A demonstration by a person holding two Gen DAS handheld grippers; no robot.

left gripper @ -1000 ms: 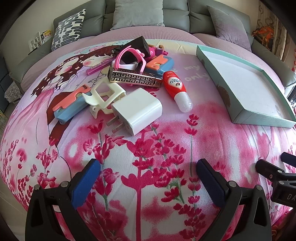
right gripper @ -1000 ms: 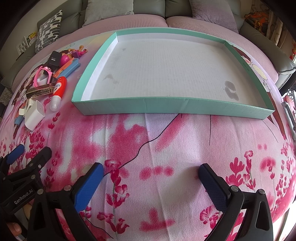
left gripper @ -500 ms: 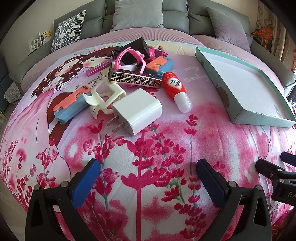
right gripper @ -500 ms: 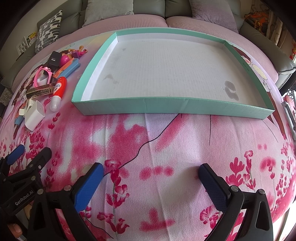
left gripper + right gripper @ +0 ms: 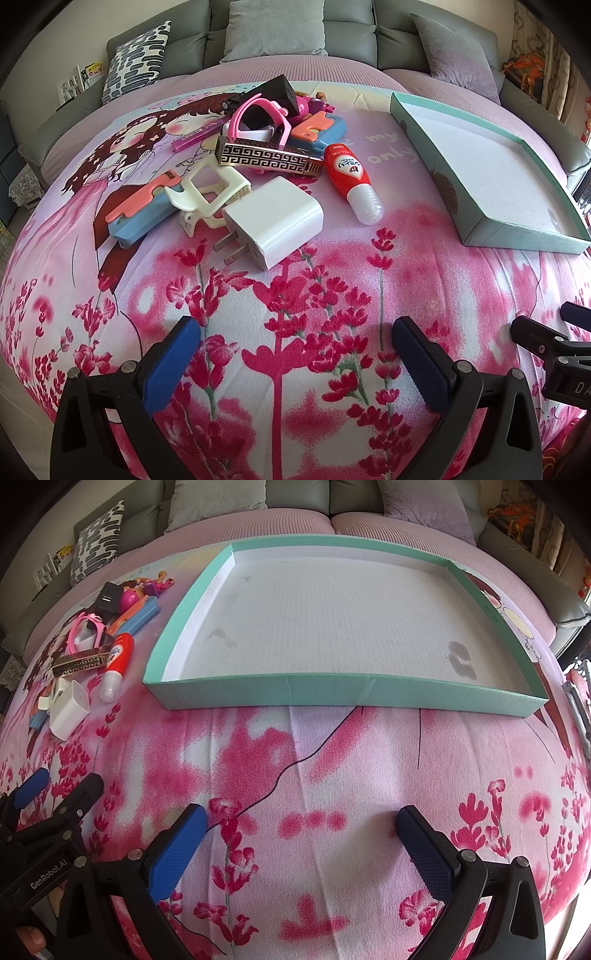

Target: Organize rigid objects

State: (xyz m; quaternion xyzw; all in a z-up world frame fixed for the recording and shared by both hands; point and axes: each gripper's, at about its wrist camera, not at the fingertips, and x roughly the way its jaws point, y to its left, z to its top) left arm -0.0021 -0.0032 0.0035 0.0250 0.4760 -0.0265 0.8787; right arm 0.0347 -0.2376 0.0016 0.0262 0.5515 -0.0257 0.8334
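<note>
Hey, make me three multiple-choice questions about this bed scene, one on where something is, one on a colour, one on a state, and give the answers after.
1. Where does the white charger lie?
A. inside the tray
B. at the near edge of the pile of objects, closest to the left tool
C. on the grey sofa

2. What colour is the outer wall of the cardboard tray?
A. teal green
B. yellow
C. black

3. What state is the left tool in?
A. shut on the glue bottle
B. shut on the charger
C. open, holding nothing

Answers:
1 B: the charger sits on the flowered blanket in front of the cream hair clip, outside the tray.
2 A: the rim and side wall show teal, with a white floor inside.
3 C: its blue fingers stand wide apart over bare blanket, and the red glue bottle lies untouched.
</note>
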